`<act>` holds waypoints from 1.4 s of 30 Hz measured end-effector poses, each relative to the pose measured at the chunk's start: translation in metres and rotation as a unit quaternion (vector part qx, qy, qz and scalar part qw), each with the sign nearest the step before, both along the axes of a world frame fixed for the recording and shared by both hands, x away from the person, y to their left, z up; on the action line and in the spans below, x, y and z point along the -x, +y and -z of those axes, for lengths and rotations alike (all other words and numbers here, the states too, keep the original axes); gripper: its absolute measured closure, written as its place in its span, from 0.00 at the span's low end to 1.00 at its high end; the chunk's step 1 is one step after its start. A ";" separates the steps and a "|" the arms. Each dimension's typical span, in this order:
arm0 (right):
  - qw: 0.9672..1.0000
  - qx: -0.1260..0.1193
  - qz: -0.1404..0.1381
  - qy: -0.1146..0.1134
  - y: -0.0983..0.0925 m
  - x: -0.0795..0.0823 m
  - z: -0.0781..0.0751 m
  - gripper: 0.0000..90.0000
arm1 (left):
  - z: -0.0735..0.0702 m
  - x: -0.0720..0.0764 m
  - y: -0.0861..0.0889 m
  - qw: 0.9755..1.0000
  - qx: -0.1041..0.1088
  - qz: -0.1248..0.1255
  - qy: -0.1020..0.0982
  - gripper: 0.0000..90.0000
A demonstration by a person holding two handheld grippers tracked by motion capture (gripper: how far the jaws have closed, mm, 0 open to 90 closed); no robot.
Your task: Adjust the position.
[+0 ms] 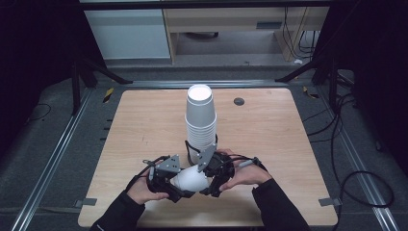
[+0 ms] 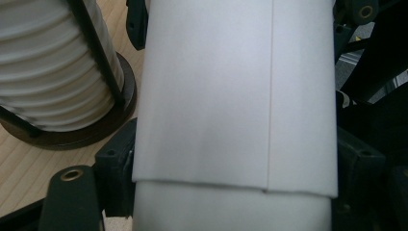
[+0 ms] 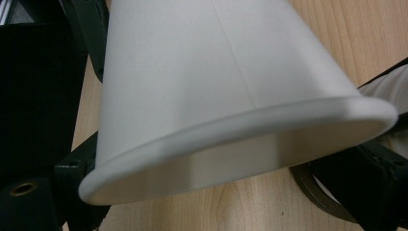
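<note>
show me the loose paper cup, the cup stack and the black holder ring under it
loose paper cup (image 1: 191, 179), high view, its side wall
cup stack (image 1: 200, 120), high view, upper side wall
black holder ring (image 2: 126, 82), left gripper view, its rim

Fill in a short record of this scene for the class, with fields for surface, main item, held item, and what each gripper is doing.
surface: wooden table
main item: upside-down stack of cups in a black holder
held item: single white cup, lying sideways between both grippers
left gripper: jaws on either side of the cup's narrow end
right gripper: at the cup's rim end
</note>
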State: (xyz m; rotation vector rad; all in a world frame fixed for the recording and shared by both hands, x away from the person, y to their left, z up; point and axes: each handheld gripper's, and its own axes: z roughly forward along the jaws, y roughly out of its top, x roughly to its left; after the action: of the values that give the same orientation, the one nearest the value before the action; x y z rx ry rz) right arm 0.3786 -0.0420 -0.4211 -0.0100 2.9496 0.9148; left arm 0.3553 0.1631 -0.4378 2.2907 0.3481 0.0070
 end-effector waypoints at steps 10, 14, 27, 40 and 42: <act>1.000 -0.008 -0.002 -0.002 0.000 0.002 0.001 0.05 | 0.001 0.000 -0.001 1.000 -0.001 0.003 0.001 0.24; 1.000 -0.017 0.003 0.003 -0.003 0.002 -0.003 0.02 | 0.001 0.000 0.001 1.000 0.003 0.001 0.002 0.24; 0.993 -0.103 0.058 0.021 -0.042 0.000 -0.016 0.02 | -0.006 -0.005 0.018 0.999 0.035 -0.010 -0.015 0.24; 0.980 -0.179 0.081 0.044 -0.058 0.008 -0.005 0.04 | -0.013 0.000 0.009 0.996 0.078 0.010 -0.031 0.24; 0.980 -0.178 0.081 0.043 -0.057 0.009 -0.005 0.04 | -0.014 0.002 0.005 0.996 0.079 0.017 -0.034 0.24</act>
State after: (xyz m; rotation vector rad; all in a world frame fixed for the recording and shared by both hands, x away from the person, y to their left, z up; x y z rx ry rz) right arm 0.3695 -0.0986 -0.4159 0.2861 2.7595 1.4311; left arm 0.3532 0.1680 -0.4238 2.1343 0.2660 0.0392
